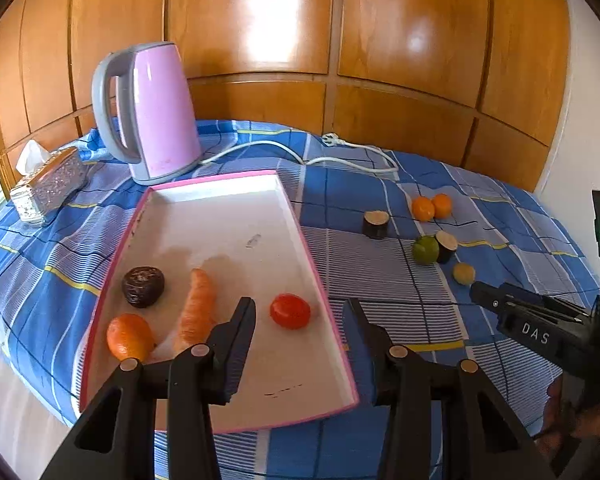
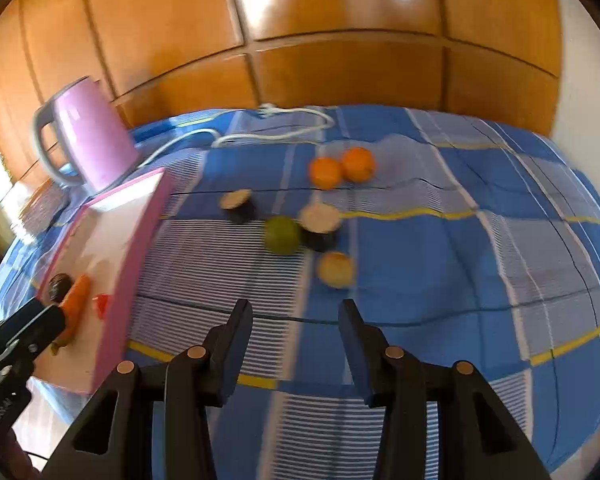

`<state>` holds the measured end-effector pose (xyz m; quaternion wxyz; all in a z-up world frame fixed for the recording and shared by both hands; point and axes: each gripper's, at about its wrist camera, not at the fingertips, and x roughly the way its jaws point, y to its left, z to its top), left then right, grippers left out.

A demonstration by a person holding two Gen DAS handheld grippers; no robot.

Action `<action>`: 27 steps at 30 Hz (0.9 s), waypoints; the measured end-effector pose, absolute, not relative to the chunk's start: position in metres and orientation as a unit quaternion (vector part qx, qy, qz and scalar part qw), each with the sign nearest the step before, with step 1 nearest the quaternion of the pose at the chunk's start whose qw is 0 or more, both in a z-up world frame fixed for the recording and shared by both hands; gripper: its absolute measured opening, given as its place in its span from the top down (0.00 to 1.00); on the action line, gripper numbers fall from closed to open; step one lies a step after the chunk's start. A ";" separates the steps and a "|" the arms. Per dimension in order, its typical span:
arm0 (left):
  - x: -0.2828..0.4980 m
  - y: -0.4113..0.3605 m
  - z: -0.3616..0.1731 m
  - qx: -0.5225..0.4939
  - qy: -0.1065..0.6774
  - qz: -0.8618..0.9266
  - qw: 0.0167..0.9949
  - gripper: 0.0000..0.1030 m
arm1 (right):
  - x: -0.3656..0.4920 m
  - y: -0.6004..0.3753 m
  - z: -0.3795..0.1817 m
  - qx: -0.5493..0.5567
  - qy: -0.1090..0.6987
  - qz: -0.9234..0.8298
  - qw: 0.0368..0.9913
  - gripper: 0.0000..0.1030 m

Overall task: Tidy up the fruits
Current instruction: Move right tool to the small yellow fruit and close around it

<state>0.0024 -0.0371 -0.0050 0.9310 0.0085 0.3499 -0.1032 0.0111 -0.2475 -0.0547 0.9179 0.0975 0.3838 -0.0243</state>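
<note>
Sorting fruit into the pink tray, piece by piece

Four pieces are already seen lying in the shallow white tray with the pink rim (image 1: 236, 184): a dark wrinkled round fruit (image 1: 143, 286), an orange carrot (image 1: 196, 308), a small orange citrus (image 1: 129, 336) and a red tomato (image 1: 290, 311). The rest is still spread on the blue checked cloth (image 1: 380, 280) to the tray's right, well apart from it: two small oranges (image 2: 342, 170) touching each other, a green lime (image 2: 282, 235), two dark-skinned cut pieces with pale faces (image 2: 320, 226) and a small yellow round fruit (image 2: 336, 269).

The step in hand is judged to be the next pick by the right gripper (image 2: 296, 314), whose jaws stand apart with nothing between them (the yellow fruit lies nearest, just ahead). It would best be approached so that the fruit is centred between the fingers before they are closed, since a round piece is likely to roll on soft cloth if nudged from one side. The lime and the cut piece beside it are touching, so they are better left until the yellow one is cleared.

The left gripper (image 1: 300, 310) is held over the tray's near right part, jaws likewise parted and empty.

Only in the left wrist view are the whole tray floor, a glittery silver tissue box (image 1: 48, 184) and the pink electric kettle (image 1: 156, 108) shown sharply. In the right wrist view the loose fruit is shown closer, though blurred, and most of the tray is hidden by its wall.
</note>
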 end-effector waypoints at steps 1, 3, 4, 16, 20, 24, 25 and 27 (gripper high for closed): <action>0.003 -0.040 -0.005 0.011 0.352 -0.107 0.930 0.55 | 0.010 -0.254 -0.057 0.103 0.385 -0.033 0.917 0.56; 0.005 -0.048 -0.006 0.018 0.353 -0.116 0.928 0.55 | 0.009 -0.264 -0.059 0.111 0.386 -0.043 0.915 0.56; 0.005 -0.052 -0.006 0.021 0.353 -0.121 0.928 0.55 | 0.009 -0.267 -0.060 0.113 0.386 -0.046 0.914 0.56; 0.009 -0.088 -0.015 0.047 0.369 -0.169 0.913 0.60 | 0.009 -0.280 -0.071 0.127 0.394 -0.046 0.909 0.56; 0.015 -0.090 -0.020 0.038 0.383 -0.169 0.907 0.59 | 0.015 -0.277 -0.073 0.121 0.396 -0.031 0.910 0.56; 0.018 -0.093 -0.024 0.039 0.391 -0.172 0.903 0.60 | 0.025 -0.274 -0.074 0.114 0.396 -0.019 0.911 0.56; 0.018 -0.094 -0.025 0.040 0.391 -0.172 0.903 0.60 | 0.029 -0.273 -0.074 0.110 0.396 -0.018 0.912 0.56; 0.019 -0.096 -0.026 0.041 0.394 -0.173 0.902 0.60 | 0.036 -0.271 -0.075 0.104 0.395 -0.017 0.912 0.56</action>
